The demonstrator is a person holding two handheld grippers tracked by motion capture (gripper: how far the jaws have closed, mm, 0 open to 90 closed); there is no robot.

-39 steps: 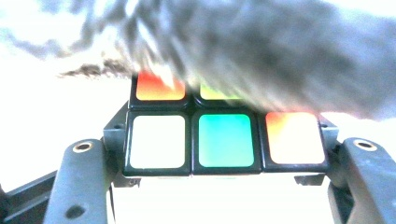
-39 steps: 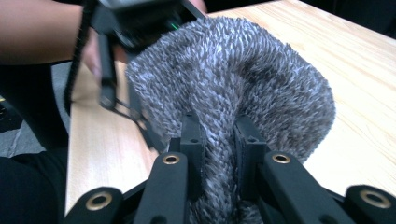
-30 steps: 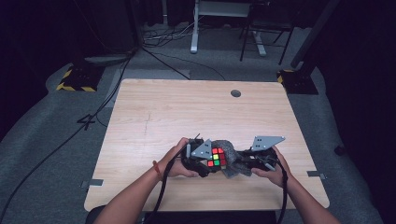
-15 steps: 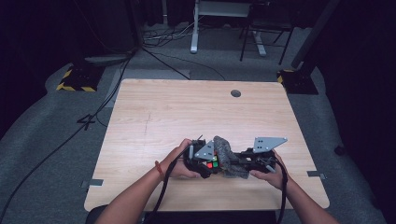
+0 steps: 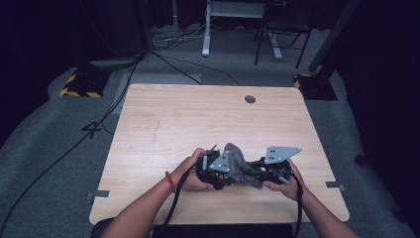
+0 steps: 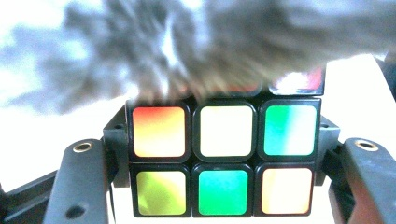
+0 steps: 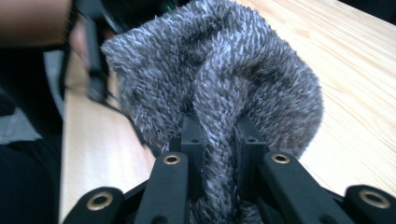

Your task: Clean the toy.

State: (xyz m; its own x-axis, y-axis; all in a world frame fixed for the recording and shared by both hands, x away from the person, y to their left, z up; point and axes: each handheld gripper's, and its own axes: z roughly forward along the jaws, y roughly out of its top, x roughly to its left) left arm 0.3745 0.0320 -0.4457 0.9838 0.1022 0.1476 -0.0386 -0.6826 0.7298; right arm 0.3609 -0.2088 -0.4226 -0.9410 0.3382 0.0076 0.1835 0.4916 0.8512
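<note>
Dark flooring and cable runs surround the pale wooden counter (image 5: 163, 124), where both grippers meet near its 6 o'clock edge. Compared with one second ago, when the puzzle cube (image 6: 223, 161) showed its coloured top openly, the grey fleecy cloth (image 7: 219, 93) now drapes over most of it, indicating a wiping pass is under way. The left gripper (image 5: 214, 174) fingers clamp the cube's sides; the right gripper (image 7: 219, 156) fingers pinch a cloth fold; no containers are present.
</note>
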